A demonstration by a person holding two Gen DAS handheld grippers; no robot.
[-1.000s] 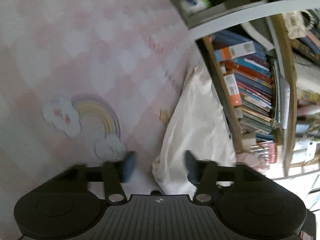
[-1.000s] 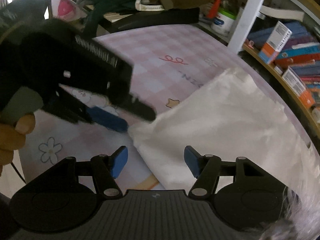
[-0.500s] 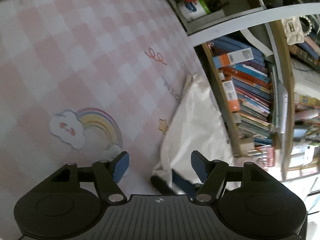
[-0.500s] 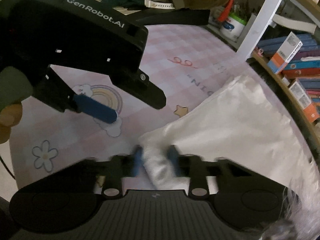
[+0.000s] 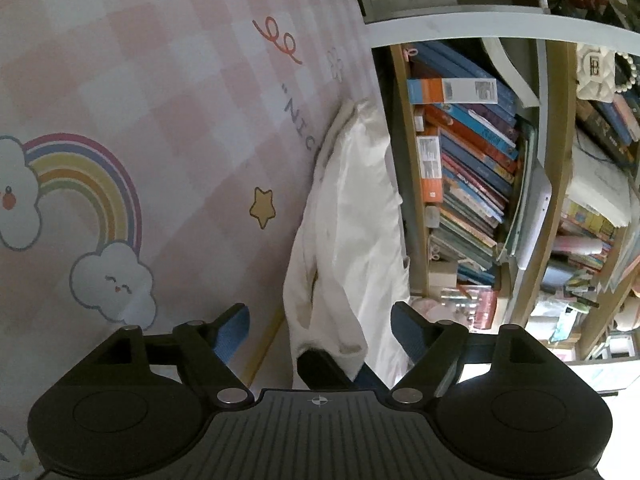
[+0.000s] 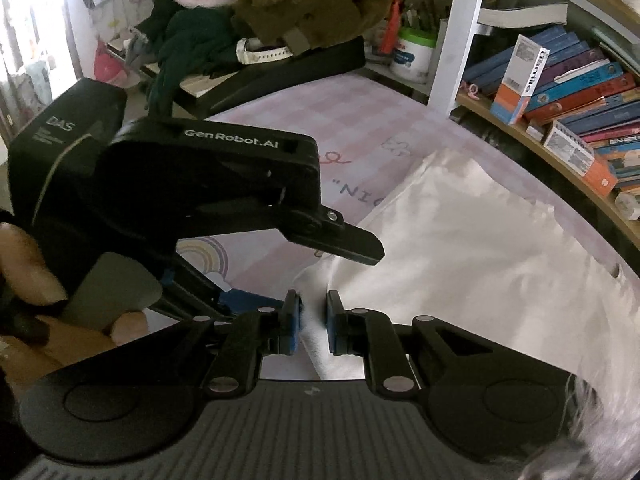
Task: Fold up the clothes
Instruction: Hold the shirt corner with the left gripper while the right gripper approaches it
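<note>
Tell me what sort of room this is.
Probably a child's bedroom or a home study: a pink checked rainbow-print mat bearing the white garment, a crammed bookshelf, clothes heaped behind.

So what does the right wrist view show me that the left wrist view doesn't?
Only the right wrist view shows the right gripper shut on the white garment, with the left gripper open above. Only the left wrist view shows the rainbow print in full. Both show the pink mat and the bookshelf.

White garment (image 6: 472, 264) crumpled on pink check mat, corner pinched up.
</note>
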